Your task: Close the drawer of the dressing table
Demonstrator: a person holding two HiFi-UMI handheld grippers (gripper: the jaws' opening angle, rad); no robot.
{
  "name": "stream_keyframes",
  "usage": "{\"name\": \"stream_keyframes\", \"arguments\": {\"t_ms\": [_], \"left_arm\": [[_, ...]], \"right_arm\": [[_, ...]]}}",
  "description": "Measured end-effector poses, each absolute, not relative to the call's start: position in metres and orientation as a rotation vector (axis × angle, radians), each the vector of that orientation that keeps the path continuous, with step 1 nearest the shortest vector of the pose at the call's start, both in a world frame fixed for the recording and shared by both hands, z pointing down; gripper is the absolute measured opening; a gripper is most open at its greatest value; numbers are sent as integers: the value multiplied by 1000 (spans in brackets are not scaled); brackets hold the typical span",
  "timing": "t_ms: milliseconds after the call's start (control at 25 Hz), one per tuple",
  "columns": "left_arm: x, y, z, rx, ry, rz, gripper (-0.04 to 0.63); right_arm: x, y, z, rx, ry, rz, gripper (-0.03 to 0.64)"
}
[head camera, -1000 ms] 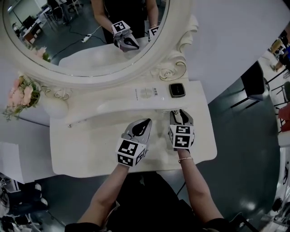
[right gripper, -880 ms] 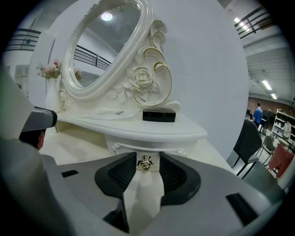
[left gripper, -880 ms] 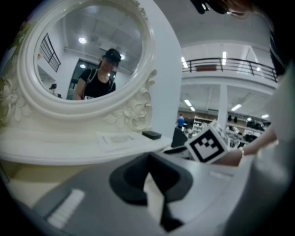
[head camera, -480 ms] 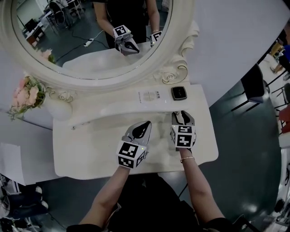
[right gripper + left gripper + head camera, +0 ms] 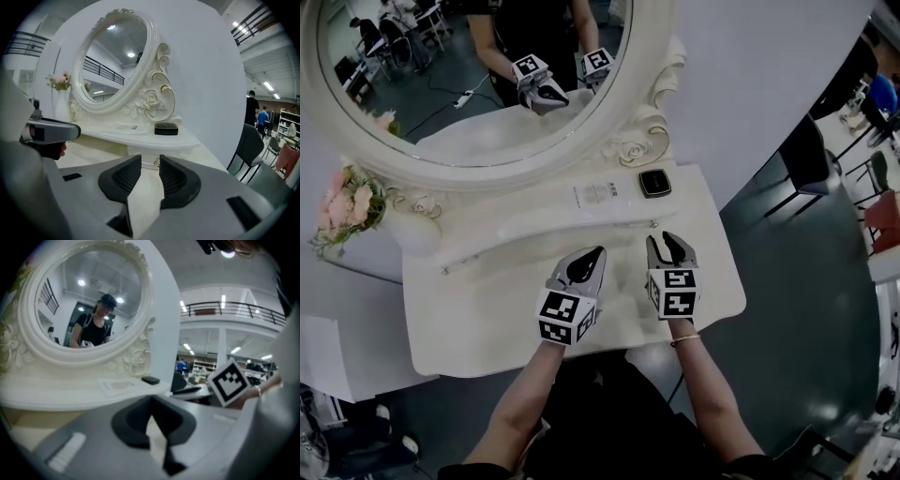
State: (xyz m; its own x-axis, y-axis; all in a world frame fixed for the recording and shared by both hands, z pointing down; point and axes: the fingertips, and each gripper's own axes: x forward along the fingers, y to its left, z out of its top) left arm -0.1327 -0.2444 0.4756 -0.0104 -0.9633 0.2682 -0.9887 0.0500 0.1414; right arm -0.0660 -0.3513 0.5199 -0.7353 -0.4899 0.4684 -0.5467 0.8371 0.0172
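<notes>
text: none legible | white sheet (image 5: pixel 602 194): print too small

Straight beyond the fingers (image 5: pixel 655 253) of the right gripper (image 5: pixel 667 246) lies a small black rectangular case (image 5: pixel 654 183), a flat white printed card (image 5: pixel 600 194) just left of it (print too small to read), while a pink flower bouquet (image 5: pixel 347 208) stands far left of them and a black chair (image 5: pixel 814 159) far right.

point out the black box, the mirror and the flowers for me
black box (image 5: pixel 654 183): head view, middle of its lid
mirror (image 5: pixel 115 61): right gripper view, middle of the glass
flowers (image 5: pixel 349 208): head view, on the pink blooms
</notes>
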Motion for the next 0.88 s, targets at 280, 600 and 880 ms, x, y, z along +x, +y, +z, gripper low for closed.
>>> {"name": "stream_keyframes", "arguments": {"t_ms": [280, 600, 880], "left_arm": [[-127, -239, 472, 2024, -2019, 122, 3], [-125, -229, 465, 2052, -2013, 117, 3], [-126, -220, 462, 2066, -2016, 124, 3]], "right_arm": [[-47, -324, 500, 813, -2593, 202, 74], [-28, -298, 473, 853, -2650, 222, 49], [-10, -276, 463, 897, -2673, 255, 20]]}}
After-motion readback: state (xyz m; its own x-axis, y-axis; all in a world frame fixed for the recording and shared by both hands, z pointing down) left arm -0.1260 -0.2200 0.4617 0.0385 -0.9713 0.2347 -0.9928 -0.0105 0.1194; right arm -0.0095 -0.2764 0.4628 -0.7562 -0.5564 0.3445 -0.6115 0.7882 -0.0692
